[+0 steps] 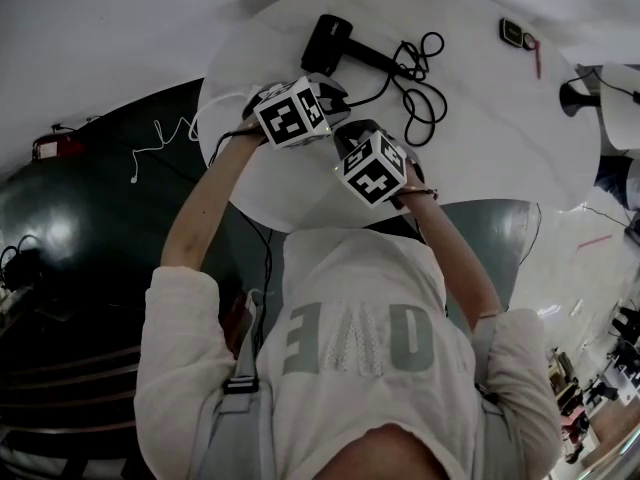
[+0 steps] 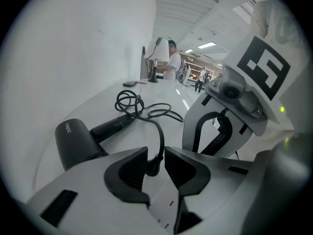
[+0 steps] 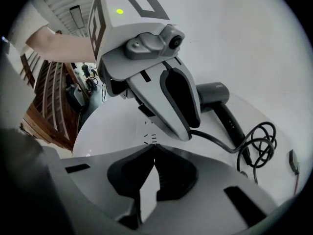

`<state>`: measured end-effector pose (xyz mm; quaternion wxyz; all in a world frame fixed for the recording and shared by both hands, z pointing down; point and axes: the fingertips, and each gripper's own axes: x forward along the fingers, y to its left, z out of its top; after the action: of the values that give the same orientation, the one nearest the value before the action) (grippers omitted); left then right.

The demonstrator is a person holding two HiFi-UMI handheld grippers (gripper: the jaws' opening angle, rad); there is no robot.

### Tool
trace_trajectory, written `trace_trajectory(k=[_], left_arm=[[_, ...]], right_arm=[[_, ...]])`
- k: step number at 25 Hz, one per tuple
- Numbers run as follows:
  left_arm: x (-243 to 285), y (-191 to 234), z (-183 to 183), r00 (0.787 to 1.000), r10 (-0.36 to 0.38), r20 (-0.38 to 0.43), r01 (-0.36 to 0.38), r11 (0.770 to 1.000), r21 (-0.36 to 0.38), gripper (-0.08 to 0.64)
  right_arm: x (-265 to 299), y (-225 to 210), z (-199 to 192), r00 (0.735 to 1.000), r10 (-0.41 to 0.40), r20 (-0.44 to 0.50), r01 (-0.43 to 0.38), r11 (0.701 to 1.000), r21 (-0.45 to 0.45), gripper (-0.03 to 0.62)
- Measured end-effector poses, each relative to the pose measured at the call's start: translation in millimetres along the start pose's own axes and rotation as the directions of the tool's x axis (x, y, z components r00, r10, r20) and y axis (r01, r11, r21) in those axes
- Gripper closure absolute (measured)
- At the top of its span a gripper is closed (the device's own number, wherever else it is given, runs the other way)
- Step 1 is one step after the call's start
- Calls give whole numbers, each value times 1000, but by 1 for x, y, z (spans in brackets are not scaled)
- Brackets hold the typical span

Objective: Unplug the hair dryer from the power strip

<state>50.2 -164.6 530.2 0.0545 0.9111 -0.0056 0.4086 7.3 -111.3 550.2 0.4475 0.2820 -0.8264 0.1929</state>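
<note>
Well, the round white worktop (image 1: 500, 138) fills most of my head view. The black hair dryer (image 1: 325, 43) lies on its side near the far edge, well apart from my claws, with its handle pointing right. My left claw (image 2: 156, 153) and right claw (image 3: 152, 148) hang just beside each other over the near part of the worktop, both tilted downward. The left claw is released: its pads stand apart around the plug, and a gap shows on one side. The right claw is clenched, its tips meeting on nothing. The hair dryer's black cord (image 1: 420, 88) leaves the handle, tangles into loose loops to the dryer's right, then curves back to my left claw. It ends there in the small black plug (image 2: 152, 166), which stands upright. Below it, the white power strip (image 2: 164, 204) shows only as a pale face with a few small dark slots. I cannot tell whether the plug is seated in it.
</note>
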Motion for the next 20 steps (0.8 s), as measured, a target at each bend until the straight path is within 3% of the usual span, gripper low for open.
trace_trajectory(k=[17, 20], left_arm=[[-21, -6, 5, 1000, 27, 15, -26, 999, -31, 454], [-26, -7, 6, 998, 51, 26, -50, 999, -14, 515]], right_arm=[[-1, 0, 0, 1000, -6, -7, 6, 1000, -21, 574], [-1, 0, 0, 1000, -9, -7, 9, 1000, -15, 572]])
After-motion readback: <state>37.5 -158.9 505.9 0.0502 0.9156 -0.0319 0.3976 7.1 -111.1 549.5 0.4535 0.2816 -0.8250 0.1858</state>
